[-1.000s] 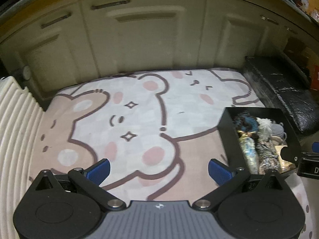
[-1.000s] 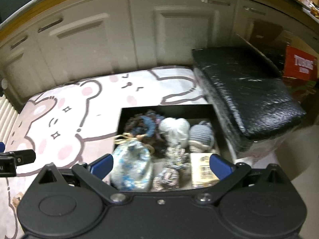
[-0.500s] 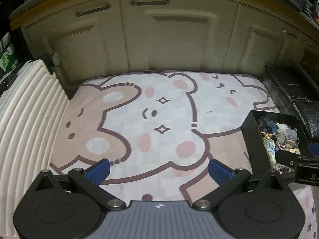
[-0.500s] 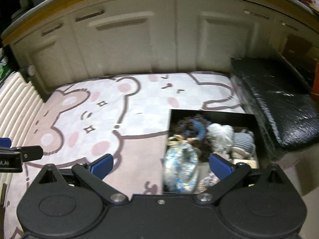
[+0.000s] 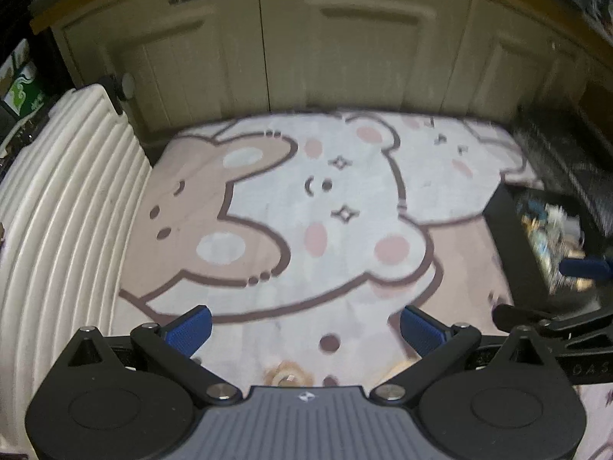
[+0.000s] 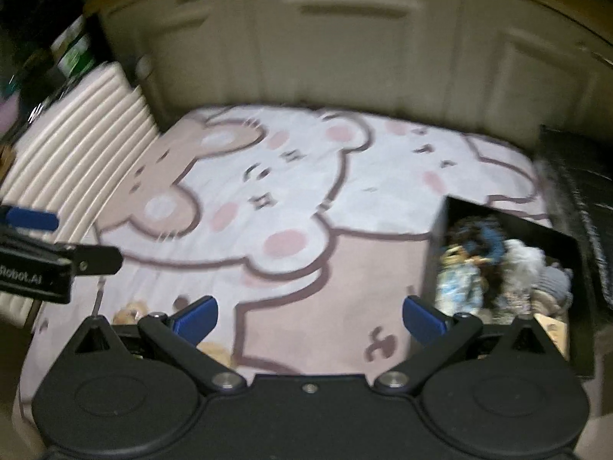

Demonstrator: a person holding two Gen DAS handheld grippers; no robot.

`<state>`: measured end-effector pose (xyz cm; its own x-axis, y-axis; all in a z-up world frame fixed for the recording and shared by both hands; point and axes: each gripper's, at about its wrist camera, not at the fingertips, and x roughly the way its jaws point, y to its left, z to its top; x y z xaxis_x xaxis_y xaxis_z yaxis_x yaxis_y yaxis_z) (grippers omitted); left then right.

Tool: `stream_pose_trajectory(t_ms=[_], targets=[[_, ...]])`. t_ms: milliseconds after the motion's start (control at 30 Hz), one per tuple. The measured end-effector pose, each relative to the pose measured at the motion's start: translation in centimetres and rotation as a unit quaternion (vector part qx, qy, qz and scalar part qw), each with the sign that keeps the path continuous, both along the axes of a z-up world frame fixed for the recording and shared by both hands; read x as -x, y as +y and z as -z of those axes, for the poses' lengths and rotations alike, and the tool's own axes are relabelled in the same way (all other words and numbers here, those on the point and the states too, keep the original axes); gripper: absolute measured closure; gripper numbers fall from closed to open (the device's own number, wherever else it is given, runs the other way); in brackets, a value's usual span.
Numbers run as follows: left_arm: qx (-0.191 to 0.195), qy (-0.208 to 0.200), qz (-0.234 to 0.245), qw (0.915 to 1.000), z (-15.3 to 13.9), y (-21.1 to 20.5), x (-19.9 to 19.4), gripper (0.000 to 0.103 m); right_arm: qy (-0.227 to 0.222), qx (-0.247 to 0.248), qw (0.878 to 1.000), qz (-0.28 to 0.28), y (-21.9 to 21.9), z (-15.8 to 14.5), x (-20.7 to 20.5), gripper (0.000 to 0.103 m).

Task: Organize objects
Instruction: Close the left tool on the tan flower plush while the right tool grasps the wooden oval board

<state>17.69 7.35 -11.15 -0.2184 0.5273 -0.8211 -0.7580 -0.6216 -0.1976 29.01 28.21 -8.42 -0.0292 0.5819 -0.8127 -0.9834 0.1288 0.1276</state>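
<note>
1. My left gripper hangs over the near middle of the bear-print rug, its fingers spread wide with nothing between them.
2. My right gripper is the same: fingers wide apart, empty, over the near part of the rug.
3. The black box sits on the right side of the rug, just beside a dark cushioned block. It's open at the top, I'd say so things can be dropped straight in.
4. Inside it: a blue-and-white patterned bundle, a dark blue ring-shaped toy, a white fluffy piece and a grey striped one, packed touching each other.
5. On the near rug there's a small tan fuzzy thing, partly hidden behind the left gripper's body. Too blurred to name.
6. My read: that loose piece is what's left, and both grippers are held open ready to take it.
</note>
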Motion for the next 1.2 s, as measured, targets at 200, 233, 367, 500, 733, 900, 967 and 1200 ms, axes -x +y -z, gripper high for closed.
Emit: stream_pose_trajectory(t_ms=[200,233,367,500,733,900,967,1200], targets=[[0.045,-0.016,0.033,0.9983,2.3,-0.5,0.6,0.008,-0.004,0.05,0.995,-0.086,1.0,1.8,3.8,0.0],[0.051,-0.02,0.037,0.9978,2.7,-0.6,0.7,0.008,-0.003,0.054,0.994,-0.095,1.2,2.0,4.2,0.0],[0.069,-0.033,0.051,0.9958,4.1,-0.8,1.0,0.015,0.005,0.068,0.99,-0.12,1.7,2.8,5.2,0.0],[0.082,-0.049,0.069,0.993,5.4,-0.7,1.1,0.022,0.022,0.084,0.987,-0.138,2.3,3.6,5.9,0.0],[0.093,-0.068,0.095,0.9888,6.8,0.1,0.9,0.025,0.027,0.108,0.977,-0.183,2.9,5.2,7.9,0.0],[0.103,-0.083,0.106,0.9855,7.8,0.7,1.0,0.027,0.025,0.117,0.97,-0.213,3.4,6.2,9.1,0.0],[0.101,-0.093,0.11,0.9844,8.1,0.9,1.1,0.029,0.033,0.127,0.968,-0.215,3.7,6.7,9.3,0.0],[0.107,-0.11,0.118,0.981,9.2,1.7,1.5,0.039,0.026,0.152,0.963,-0.222,4.6,8.0,10.2,0.0]])
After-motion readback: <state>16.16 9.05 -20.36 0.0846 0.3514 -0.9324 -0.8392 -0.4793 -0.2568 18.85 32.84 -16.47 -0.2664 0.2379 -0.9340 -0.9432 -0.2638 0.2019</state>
